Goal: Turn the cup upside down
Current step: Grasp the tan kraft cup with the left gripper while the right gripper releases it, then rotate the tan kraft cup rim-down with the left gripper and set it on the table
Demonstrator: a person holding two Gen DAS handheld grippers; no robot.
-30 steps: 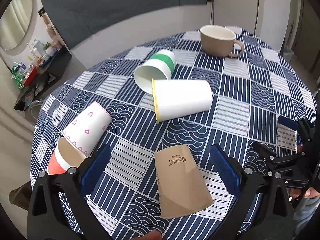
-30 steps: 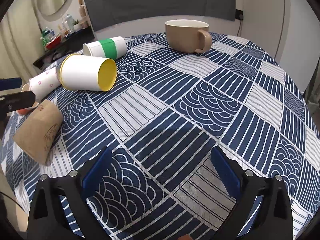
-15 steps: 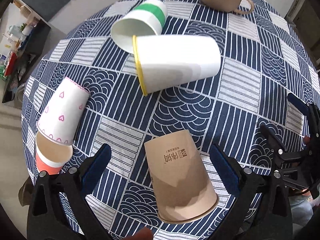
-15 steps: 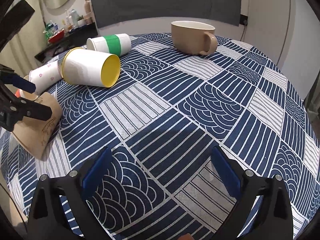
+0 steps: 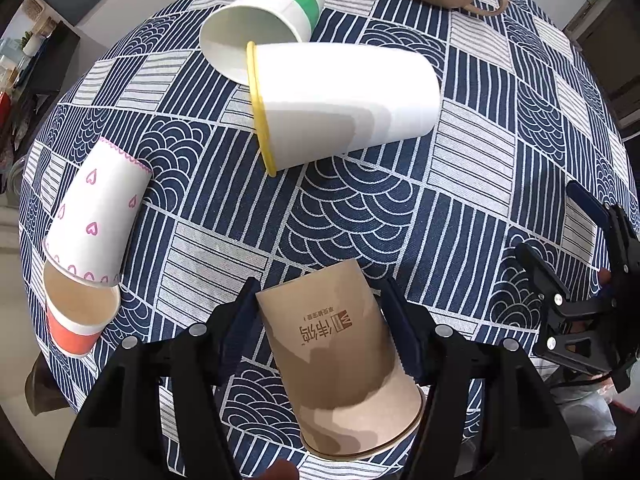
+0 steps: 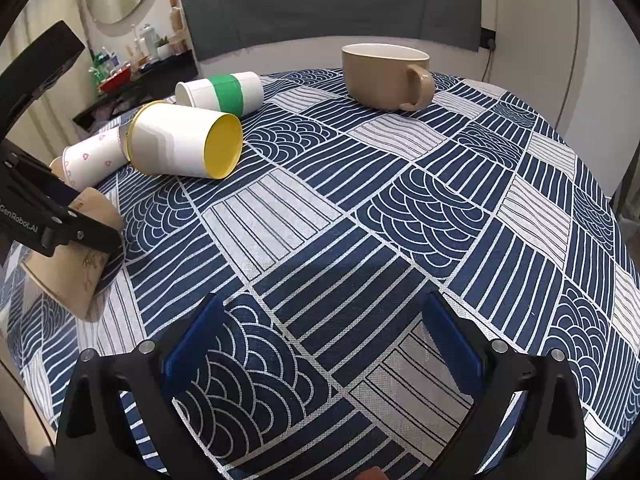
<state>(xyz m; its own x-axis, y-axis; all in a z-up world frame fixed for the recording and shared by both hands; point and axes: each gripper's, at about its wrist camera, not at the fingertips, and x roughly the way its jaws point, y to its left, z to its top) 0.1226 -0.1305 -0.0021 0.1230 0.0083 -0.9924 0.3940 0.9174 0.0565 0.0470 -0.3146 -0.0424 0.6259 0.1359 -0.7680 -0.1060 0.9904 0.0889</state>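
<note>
A brown paper cup lies on its side near the table's front edge, mouth toward me. My left gripper straddles it, with its blue pads against both sides of the cup's body. It also shows at the left of the right wrist view, under the left gripper's fingers. My right gripper is open and empty above the tablecloth, away from every cup.
A yellow-rimmed white cup, a green-banded cup, a pink-heart cup and an orange cup lie on their sides on the round blue patterned table. A beige mug stands upright at the back.
My left gripper has moved down and forward over the brown cup, and its jaws have closed in from wide open onto the cup's sides. My right gripper has barely moved.
</note>
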